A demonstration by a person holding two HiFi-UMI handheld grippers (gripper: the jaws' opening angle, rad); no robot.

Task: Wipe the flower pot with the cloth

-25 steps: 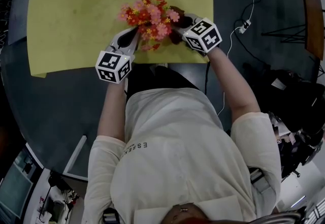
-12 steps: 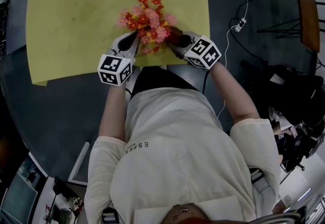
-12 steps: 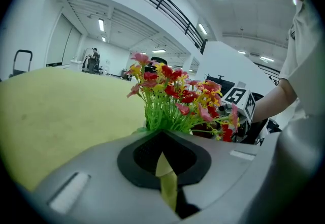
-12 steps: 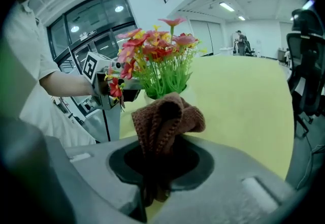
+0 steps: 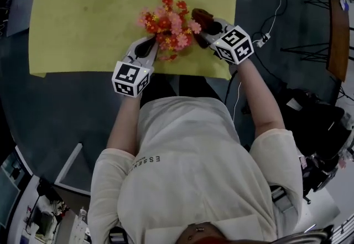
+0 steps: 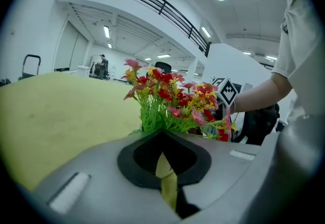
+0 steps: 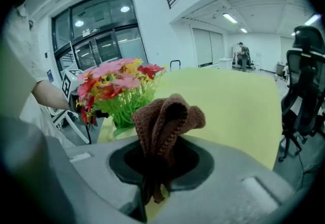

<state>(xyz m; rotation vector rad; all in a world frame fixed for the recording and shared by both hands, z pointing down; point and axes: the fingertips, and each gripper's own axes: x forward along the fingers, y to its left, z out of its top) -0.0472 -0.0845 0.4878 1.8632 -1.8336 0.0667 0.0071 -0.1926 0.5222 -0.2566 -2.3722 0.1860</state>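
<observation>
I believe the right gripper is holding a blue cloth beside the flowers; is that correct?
Not quite: the cloth in the right gripper is brown, not blue, as the right gripper view shows. It is held beside the flowers.

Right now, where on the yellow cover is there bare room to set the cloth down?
The yellow cover is bare left of the flowers out to its left edge, and beyond them, away from the person. It is crowded at the near edge, where the left tongs, the flowers and the right tongs holding the cloth sit together.
</observation>
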